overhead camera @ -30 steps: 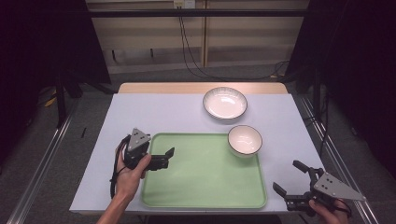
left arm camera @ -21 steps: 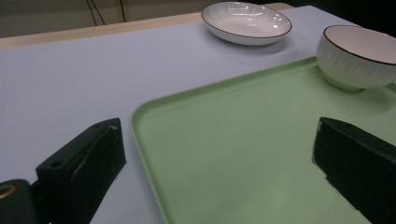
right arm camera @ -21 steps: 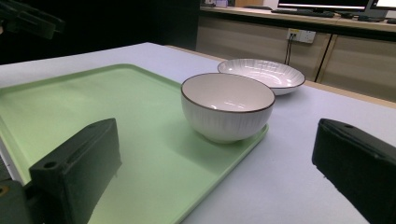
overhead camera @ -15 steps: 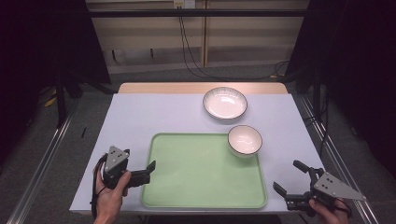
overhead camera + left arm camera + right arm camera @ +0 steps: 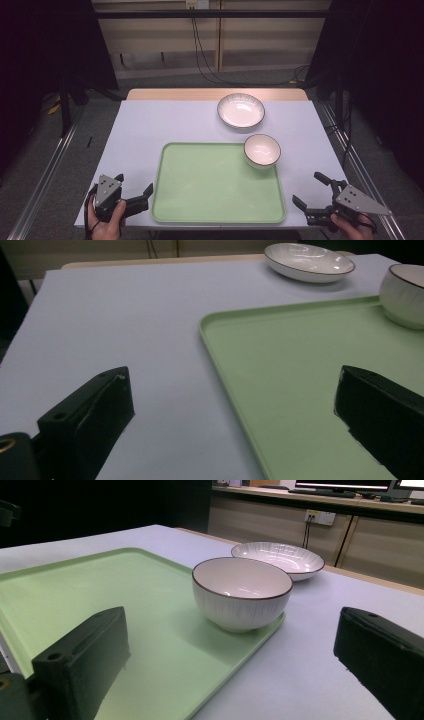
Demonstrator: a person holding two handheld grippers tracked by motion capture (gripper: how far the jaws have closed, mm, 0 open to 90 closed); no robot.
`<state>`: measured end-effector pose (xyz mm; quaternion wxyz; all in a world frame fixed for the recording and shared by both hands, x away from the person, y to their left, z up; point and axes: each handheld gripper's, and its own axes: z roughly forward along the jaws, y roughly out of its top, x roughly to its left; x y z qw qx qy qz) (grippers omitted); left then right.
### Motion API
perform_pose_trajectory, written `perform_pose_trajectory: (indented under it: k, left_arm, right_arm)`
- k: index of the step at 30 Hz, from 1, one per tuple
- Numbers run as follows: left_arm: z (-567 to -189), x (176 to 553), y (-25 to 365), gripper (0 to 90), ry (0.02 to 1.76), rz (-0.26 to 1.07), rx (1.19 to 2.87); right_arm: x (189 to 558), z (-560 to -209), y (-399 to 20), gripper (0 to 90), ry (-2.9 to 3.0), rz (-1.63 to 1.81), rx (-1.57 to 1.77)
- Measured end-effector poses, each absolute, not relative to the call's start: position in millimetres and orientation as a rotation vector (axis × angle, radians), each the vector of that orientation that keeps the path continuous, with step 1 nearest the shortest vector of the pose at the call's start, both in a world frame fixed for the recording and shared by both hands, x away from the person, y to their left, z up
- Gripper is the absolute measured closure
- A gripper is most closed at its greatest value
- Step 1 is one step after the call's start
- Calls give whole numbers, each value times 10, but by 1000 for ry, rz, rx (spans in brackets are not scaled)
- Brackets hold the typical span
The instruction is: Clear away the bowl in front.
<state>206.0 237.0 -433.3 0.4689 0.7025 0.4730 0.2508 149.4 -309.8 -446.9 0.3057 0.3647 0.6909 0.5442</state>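
From the high view, we see the small white ribbed bowl [image 5: 262, 150] already sitting in the far right corner of the flat light-green plastic tray [image 5: 210, 192]; the wide shallow white dish [image 5: 240, 110] waits on the table beyond. Our left gripper [image 5: 134, 188] has pulled back off the tray to its near left corner. Left gripper view: jaws spread, empty. Right gripper view: jaws spread, the bowl [image 5: 242, 592] ahead.

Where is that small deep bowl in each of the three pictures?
High view: the small bowl sits right of centre, in the green tray's far right corner.
Left gripper view: at the right edge, near the top.
Right gripper view: in the centre.
Shared landmark: the wide shallow bowl just beyond it.
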Motion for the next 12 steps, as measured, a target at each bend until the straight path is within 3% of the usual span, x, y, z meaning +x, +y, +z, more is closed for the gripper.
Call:
perform_pose_trajectory:
  k: [12]
  left_arm:
    - [-4310, 2065, 2372, 20, 1174, 626, 1695]
  right_arm:
    - [1517, -4477, -3106, 7, 1835, 1437, 975]
